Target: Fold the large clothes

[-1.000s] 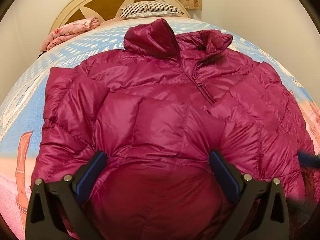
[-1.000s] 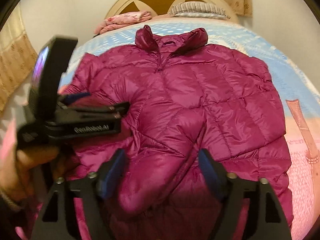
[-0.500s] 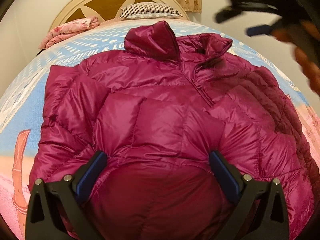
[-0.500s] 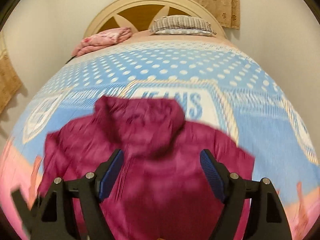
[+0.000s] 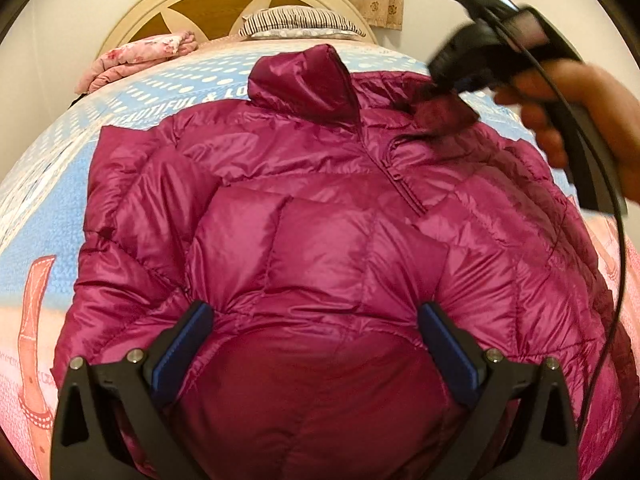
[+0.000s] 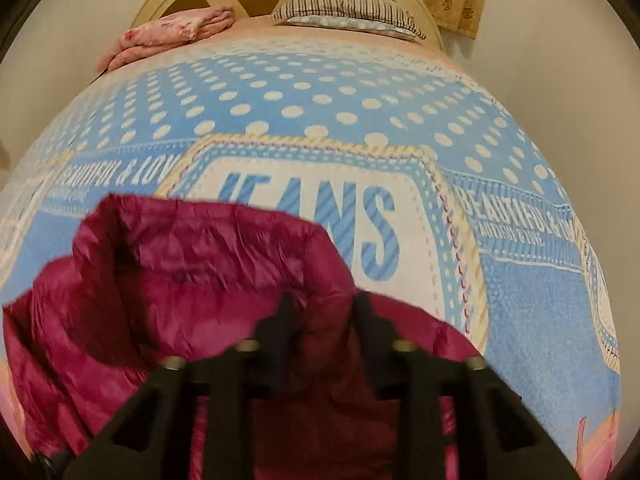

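Magenta garment: quilted, shiny puffer jacket point(image 5: 320, 208) lies front-up on the blue polka-dot bedspread printed "JEANS" point(image 6: 360, 120), collar toward the headboard, zip partly closed.
Collar: stands up on the left side; the right side point(image 6: 200, 264) is caught by the right gripper.
Left gripper point(image 5: 316, 344): low over the jacket's bottom part, blue-padded jaws set wide; a bulge of jacket fabric sits between them, and I cannot tell whether the pads press on it.
Right gripper point(image 6: 322, 320): jaws have just been closing and now stand narrow, with a fold of collar fabric pinched between the black fingers point(image 6: 280, 324).
Right hand point(image 5: 592, 120): seen from the left wrist view, wrapped round the black handle above the jacket's right shoulder; a cable trails down from it.
Bed head: cream wooden headboard with arched cut-outs point(image 5: 224, 0), striped pillow point(image 5: 300, 22) and a folded pink floral blanket point(image 5: 136, 60) well apart from the jacket.
Image quality: right wrist view is motion-blurred near the fingers.
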Tool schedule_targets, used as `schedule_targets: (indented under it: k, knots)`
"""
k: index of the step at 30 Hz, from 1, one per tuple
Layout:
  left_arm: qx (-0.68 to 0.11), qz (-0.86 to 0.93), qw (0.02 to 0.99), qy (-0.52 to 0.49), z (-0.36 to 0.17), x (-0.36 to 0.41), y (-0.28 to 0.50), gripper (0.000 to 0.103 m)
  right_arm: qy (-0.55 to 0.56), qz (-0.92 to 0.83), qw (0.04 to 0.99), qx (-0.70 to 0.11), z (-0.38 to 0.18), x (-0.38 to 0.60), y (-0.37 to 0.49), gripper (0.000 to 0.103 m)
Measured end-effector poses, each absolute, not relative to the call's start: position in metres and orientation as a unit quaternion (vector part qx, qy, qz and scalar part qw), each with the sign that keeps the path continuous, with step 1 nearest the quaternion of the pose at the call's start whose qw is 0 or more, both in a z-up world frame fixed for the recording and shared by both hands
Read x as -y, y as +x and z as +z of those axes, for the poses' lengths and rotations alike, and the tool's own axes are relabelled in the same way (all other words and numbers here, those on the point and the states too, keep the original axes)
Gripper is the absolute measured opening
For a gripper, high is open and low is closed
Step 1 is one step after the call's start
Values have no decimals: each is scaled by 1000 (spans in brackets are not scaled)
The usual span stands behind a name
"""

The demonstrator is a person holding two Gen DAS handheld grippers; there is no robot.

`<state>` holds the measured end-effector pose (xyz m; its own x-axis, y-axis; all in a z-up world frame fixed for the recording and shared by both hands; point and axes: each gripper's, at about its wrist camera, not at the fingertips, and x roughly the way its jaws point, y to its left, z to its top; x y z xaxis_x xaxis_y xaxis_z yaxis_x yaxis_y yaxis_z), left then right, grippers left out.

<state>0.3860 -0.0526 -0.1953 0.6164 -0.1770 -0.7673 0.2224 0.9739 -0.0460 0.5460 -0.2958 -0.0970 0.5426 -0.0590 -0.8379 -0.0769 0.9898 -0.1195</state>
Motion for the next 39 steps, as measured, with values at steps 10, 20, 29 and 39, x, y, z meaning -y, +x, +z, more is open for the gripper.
schedule_targets:
  k: [10, 20, 29, 39]
  knots:
    - [-351, -119, 929, 18, -133, 32, 368, 103, -69, 13, 896, -439, -106, 320, 505, 10]
    - [-323, -33, 940, 102, -92, 34, 482, 103, -28, 15, 902, -431, -125, 341, 497, 10]
    - [-354, -46, 913, 196, -136, 70, 520, 97, 1, 22, 902, -431, -143, 351, 497, 10]
    - [-416, -101, 887, 173, -180, 73, 513, 31, -3, 48, 898, -437, -142, 354, 493, 11]
